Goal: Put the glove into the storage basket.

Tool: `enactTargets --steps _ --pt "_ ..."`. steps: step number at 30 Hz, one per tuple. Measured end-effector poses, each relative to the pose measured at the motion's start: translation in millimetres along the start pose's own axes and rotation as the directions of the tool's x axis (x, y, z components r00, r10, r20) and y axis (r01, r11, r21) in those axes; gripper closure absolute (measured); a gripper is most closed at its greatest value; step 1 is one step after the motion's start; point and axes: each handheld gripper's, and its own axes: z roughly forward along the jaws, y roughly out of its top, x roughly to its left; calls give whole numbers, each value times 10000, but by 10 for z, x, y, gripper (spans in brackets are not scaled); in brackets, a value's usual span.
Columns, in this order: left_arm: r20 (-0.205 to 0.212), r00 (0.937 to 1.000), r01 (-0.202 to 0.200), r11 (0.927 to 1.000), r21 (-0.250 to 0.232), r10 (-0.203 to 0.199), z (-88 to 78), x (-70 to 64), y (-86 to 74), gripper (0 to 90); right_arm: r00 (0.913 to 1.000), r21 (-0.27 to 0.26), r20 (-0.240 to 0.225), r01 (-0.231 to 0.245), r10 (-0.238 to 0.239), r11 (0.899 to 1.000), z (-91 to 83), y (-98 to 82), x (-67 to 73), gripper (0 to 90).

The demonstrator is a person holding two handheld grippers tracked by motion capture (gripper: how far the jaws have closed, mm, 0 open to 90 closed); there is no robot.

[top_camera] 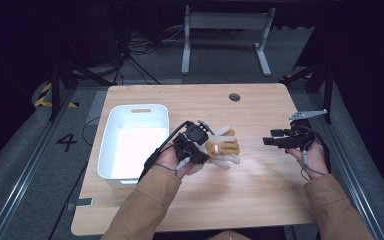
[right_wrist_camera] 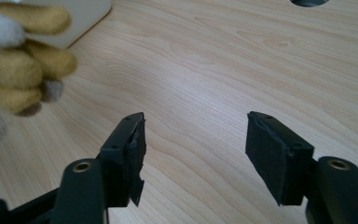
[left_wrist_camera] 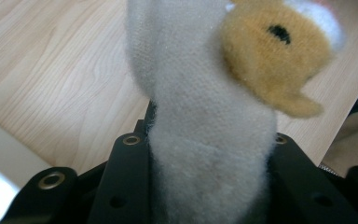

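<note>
A plush toy (top_camera: 222, 147) in cream and tan fur hangs just over the middle of the wooden table (top_camera: 260, 195). My left gripper (top_camera: 200, 150) is shut on its cream limb; in the left gripper view that limb (left_wrist_camera: 205, 154) is squeezed between the two black jaws, and the tan head (left_wrist_camera: 272, 60) with a black eye sits above right. My right gripper (top_camera: 269, 140) hovers over the table's right side, pointing left at the toy. Its jaws stand apart with bare wood between the pads (right_wrist_camera: 135, 158). The toy's tan paws (right_wrist_camera: 23, 70) show at the far left of the right gripper view.
A white plastic bin (top_camera: 111, 150) with a handle slot stands at the table's left, right beside my left hand. A round cable hole (top_camera: 234, 97) lies near the far edge. Beyond the table are a desk's legs and cables on the floor.
</note>
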Motion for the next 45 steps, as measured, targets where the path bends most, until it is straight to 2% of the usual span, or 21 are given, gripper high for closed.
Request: enactTargets --steps 3,5,7,8,9,16,18,20,23,26,29,32,35,39,45 --pt "131 9992 365 9992 138 -367 -42 46 33 680 9999 142 147 69 -71 9999 14 3 -1 433" --pt "-71 9990 454 9985 299 -452 -60 68 57 681 9996 217 242 130 -135 9997 20 1 1 442" --pt "-93 9981 619 9974 382 -616 -77 92 79 681 9980 264 347 510 -519 9984 29 -4 1 433" --pt "49 9976 683 9970 356 -685 -87 107 89 682 9951 230 621 759 -772 9968 33 -10 11 436" --pt "8 9974 721 9969 323 -722 -97 114 101 681 9941 274 703 809 -827 9963 35 -14 17 444" --pt "-144 9930 1181 9911 610 -1174 -129 159 211 681 9956 407 617 678 -703 9969 26 -51 14 550" --pt "-115 9904 1381 9885 611 -1376 -138 176 238 681 9969 473 314 708 -723 9964 23 -53 -3 586" --pt "-96 9870 1609 9852 595 -1607 -155 200 262 681 9974 708 163 685 -698 9951 32 -55 -15 606" --pt "-308 9830 1825 9812 620 -1809 -188 232 296 681 9951 1051 307 899 -936 9904 50 -68 -15 657" --pt "-470 9762 2139 9755 521 -2115 -225 254 319 682 9922 1134 480 1092 -1153 9875 68 -80 -13 672" --pt "-491 9598 2780 9602 261 -2765 -241 275 333 682 9890 1073 639 1261 -1334 9862 71 -87 -15 664" --pt "-652 9485 3124 9494 334 -3098 -244 284 348 682 9889 1078 655 1260 -1335 9862 78 -89 -20 664" --pt "-888 9433 3242 9451 408 -3197 -246 293 362 682 9881 1109 678 1300 -1380 9853 117 -96 -24 664" --pt "-1132 9245 3695 9287 310 -3641 -264 355 351 682 9883 1359 627 1299 -1394 9822 235 -101 -61 672" --pt "-1308 9013 4179 9084 116 -4129 -323 439 291 680 9868 1602 652 1365 -1485 9776 374 -43 -88 684"
